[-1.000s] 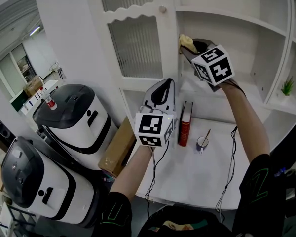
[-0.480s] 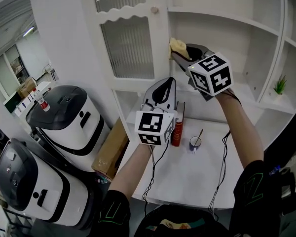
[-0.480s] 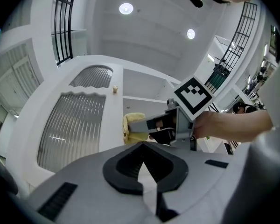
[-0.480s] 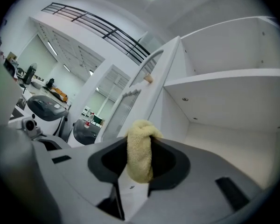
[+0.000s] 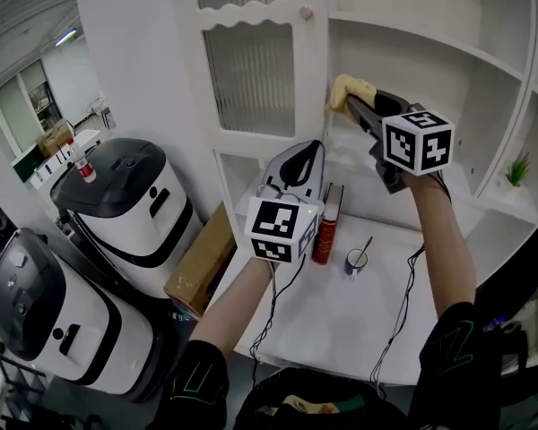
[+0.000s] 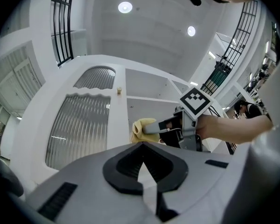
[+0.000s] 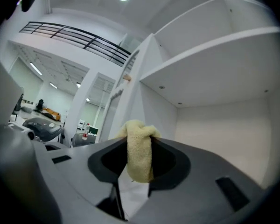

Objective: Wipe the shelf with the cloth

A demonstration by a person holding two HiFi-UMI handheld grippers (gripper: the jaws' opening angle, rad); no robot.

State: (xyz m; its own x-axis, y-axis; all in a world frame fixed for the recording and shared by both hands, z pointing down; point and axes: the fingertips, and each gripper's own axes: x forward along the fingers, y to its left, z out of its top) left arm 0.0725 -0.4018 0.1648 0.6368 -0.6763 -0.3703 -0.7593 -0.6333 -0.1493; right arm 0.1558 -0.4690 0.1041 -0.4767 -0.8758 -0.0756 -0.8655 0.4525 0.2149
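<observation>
Yellow cloth (image 5: 351, 88) pinched in R tool (image 5: 353, 103), up above shelf (image 5: 466, 186) near door; L tool (image 5: 310, 149) closed, empty. Wiping prob. mostly left.

Right tongs (image 5: 349, 103) raised, clamping cloth (image 5: 352, 87); left tongs (image 5: 310, 150) lower, closed, empty.

In the head view the right gripper (image 5: 355, 107) is showing little beyond its marker cube. The cloth (image 5: 350, 88) is peeking out only as a yellow tuft at the jaws, so whether it is touching the shelf (image 5: 354, 159) cannot be told. The left gripper (image 5: 307, 155) is hiding part of the red book (image 5: 325, 236). The mug (image 5: 356, 262) is appearing too small for its contents to be read.
</observation>
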